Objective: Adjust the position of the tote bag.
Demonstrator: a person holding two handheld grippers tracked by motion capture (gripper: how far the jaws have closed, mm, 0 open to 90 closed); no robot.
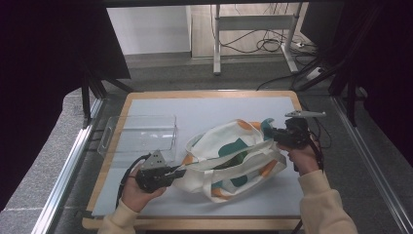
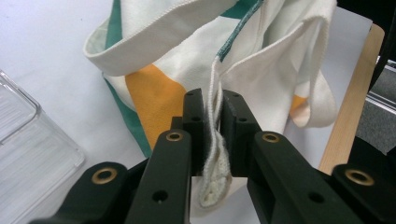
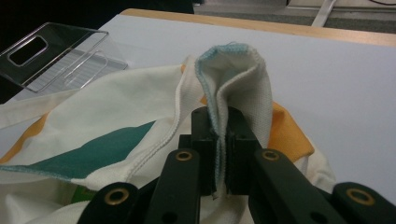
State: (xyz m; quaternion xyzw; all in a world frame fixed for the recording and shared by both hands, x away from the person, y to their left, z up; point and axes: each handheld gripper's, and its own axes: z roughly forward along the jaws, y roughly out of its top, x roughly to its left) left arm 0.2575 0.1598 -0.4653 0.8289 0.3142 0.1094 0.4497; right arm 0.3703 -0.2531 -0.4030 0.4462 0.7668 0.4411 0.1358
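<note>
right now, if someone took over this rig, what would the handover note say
Left gripper: shut on the tote bag's edge at its left side.
Right gripper: shut on a fold of the bag's rim at its right side.
The bag lies mid-table on the white mat, its mouth pulled open between the two grips, with something green inside.
The clear plastic bin stands to the bag's left, nothing in it.
Done: bag gripped and opened.
Left, as a guess: getting the contents out, perhaps into the bin.
</note>
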